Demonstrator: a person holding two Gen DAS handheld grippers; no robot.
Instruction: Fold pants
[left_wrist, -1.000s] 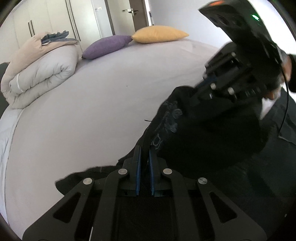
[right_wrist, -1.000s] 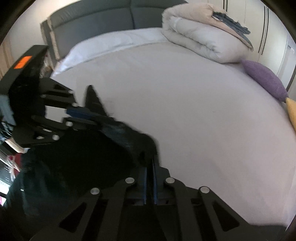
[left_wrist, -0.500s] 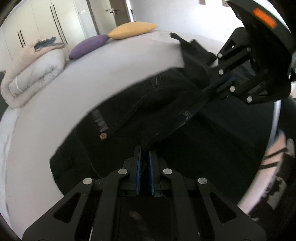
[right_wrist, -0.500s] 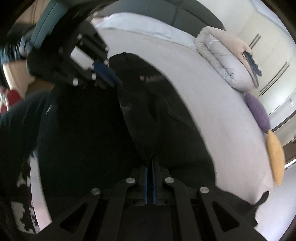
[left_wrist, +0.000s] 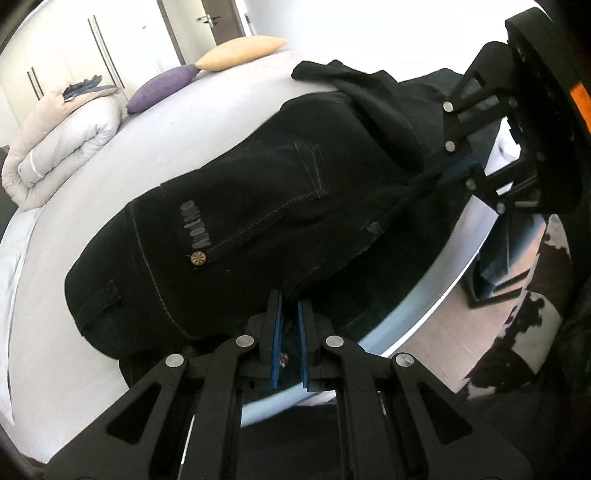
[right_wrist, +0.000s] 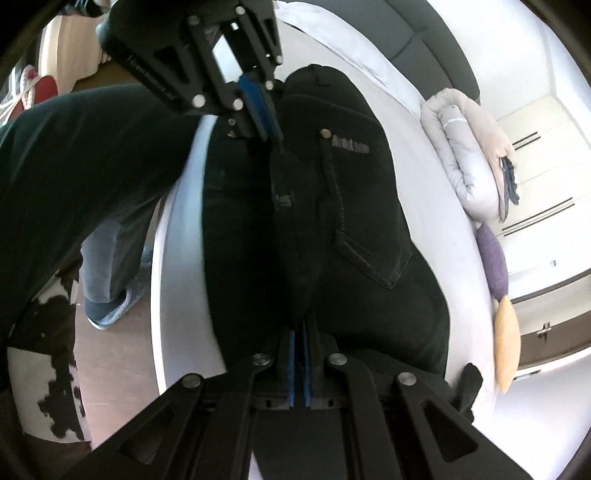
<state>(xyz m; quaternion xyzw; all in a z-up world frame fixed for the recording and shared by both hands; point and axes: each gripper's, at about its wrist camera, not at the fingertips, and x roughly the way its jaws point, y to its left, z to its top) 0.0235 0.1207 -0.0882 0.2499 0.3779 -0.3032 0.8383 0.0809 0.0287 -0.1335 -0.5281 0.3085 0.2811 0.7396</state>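
Note:
Black jeans (left_wrist: 258, 206) lie spread on the white bed, back pocket, brass button and grey logo facing up; they also fill the right wrist view (right_wrist: 332, 229). My left gripper (left_wrist: 289, 299) is shut on the jeans' near edge at the bedside. My right gripper (right_wrist: 300, 325) is shut on the same edge further along. Each gripper shows in the other's view: the right one (left_wrist: 448, 173) and the left one (right_wrist: 267, 122), both pinching the fabric, which is stretched between them.
The bed's (left_wrist: 110, 155) edge (left_wrist: 424, 291) runs close by, with floor and a cowhide rug (right_wrist: 55, 369) below. A rolled duvet (left_wrist: 62, 147), a purple pillow (left_wrist: 162, 86) and a yellow pillow (left_wrist: 240, 51) lie at the far side. The person's leg and slipper (right_wrist: 107, 310) stand beside the bed.
The jeans went from a lifted bunch to lying spread flat on the bed. Both grippers moved apart and toward the bed's edge, still holding the fabric.

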